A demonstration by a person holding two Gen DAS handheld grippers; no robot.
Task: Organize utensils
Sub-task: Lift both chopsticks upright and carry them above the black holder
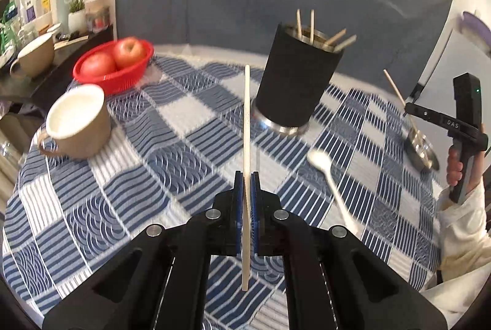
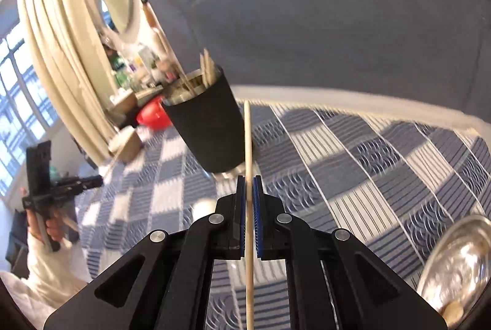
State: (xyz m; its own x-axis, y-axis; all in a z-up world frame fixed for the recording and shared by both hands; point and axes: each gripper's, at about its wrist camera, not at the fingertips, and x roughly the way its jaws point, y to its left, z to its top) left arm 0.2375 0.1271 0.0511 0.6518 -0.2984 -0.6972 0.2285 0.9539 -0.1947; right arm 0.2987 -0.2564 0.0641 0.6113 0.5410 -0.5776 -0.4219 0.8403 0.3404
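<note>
Chopsticks: one (image 1: 246, 127) is clamped in the left tool (image 1: 246, 185), another (image 2: 248, 145) in the right tool (image 2: 249, 192), both above the checkered desk (image 1: 184, 145). More stand in the black holder (image 1: 296, 84). A white spoon (image 1: 330, 176) lies blurred near a steel dish (image 2: 460, 265), which the frame edge cuts off.

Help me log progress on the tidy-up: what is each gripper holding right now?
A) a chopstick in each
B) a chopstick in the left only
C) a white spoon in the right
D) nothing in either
A: the left gripper is shut on a chopstick, and the right gripper is shut on another chopstick; the spoon lies on the cloth.
</note>
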